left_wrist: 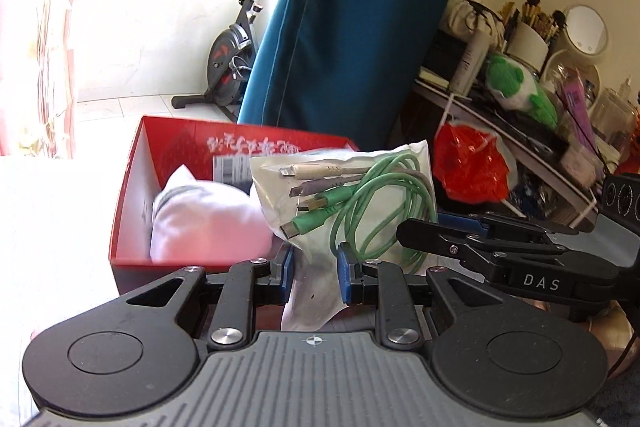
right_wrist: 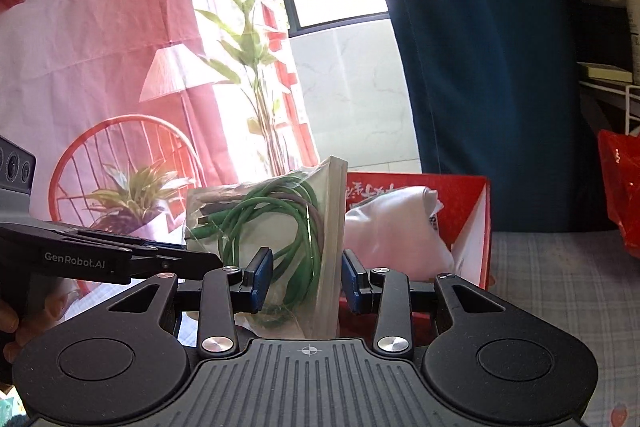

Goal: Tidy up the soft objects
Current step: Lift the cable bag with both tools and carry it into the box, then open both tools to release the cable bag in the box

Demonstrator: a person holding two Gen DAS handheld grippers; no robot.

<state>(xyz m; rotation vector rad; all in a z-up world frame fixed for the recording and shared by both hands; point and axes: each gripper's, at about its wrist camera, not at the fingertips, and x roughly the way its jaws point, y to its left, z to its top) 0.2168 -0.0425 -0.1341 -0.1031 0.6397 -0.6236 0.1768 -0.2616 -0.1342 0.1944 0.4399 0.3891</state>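
Clear bag of cables clamped by both left gripper and right gripper, held at frame centre before red box; white cloth seen inside box.

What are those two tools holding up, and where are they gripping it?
Both hold one clear bag of cables. The left tool pinches its lower edge; the right tool clamps its lower part, across the cables and sealed strip.

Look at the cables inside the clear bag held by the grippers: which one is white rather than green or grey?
The topmost cable in the clear bag: its plug and cord are white, while those beneath it are grey and green.
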